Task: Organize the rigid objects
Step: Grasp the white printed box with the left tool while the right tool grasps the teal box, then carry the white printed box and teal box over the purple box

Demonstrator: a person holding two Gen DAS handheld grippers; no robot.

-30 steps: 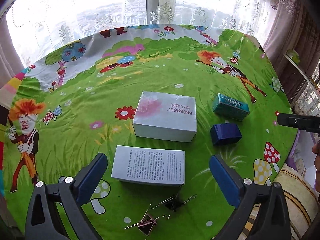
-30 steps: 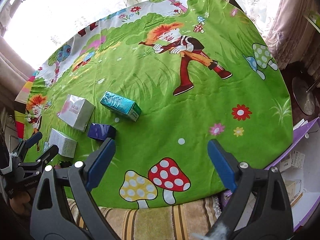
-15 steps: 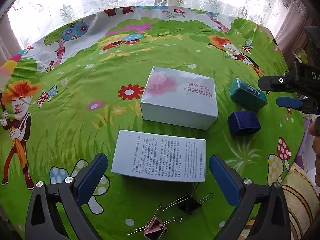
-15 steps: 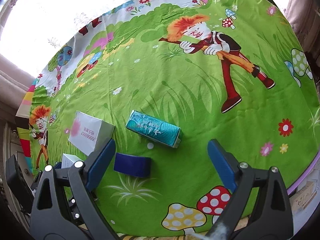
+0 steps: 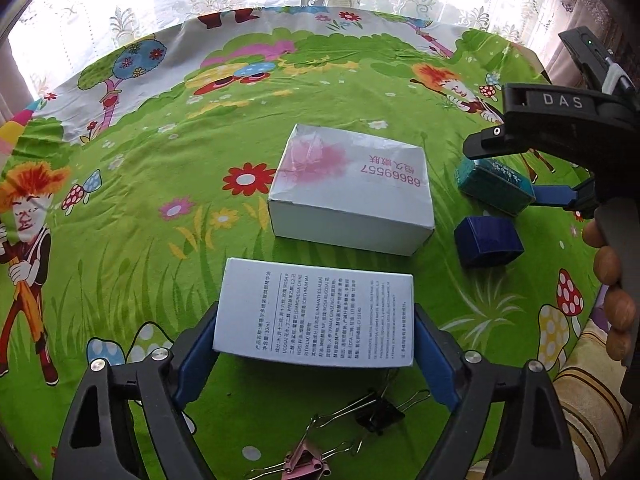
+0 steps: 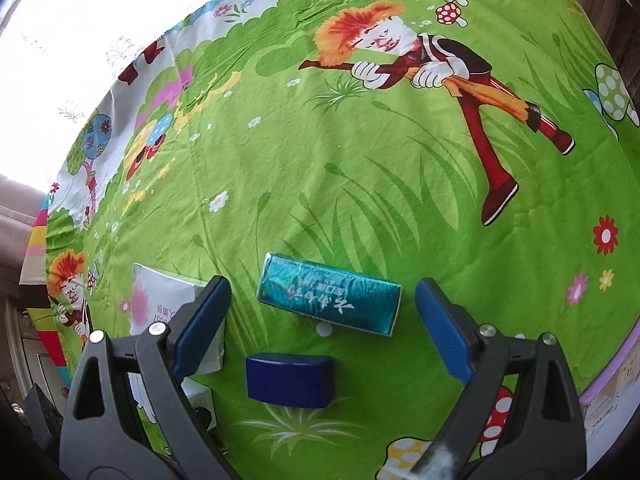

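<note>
A white box with printed text (image 5: pixel 312 316) lies flat on the green cartoon tablecloth (image 5: pixel 160 240). My left gripper (image 5: pixel 316 344) is closing and its blue pads meet the box's two short ends. Behind it sits a larger white box with a pink smudge (image 5: pixel 348 192). Farther right are a teal box (image 5: pixel 492 188) and a dark blue box (image 5: pixel 486 240). My right gripper (image 6: pixel 320 320) hangs open above the teal box (image 6: pixel 328 296), with the dark blue box (image 6: pixel 290 376) just nearer the camera. Nothing is between its pads.
A black binder clip (image 5: pixel 378 412) and a pink one (image 5: pixel 306 460) lie near the table's front edge. A person's fingers (image 5: pixel 612 300) hold the right gripper's handle. A striped cushion (image 5: pixel 588 380) lies below the table's right edge, with a purple-rimmed tray (image 6: pixel 616 372) beyond it.
My left gripper has sunk toward the printed box and its jaws have narrowed onto the box's ends. My right gripper has moved left across the cloth to above the teal and blue boxes.
</note>
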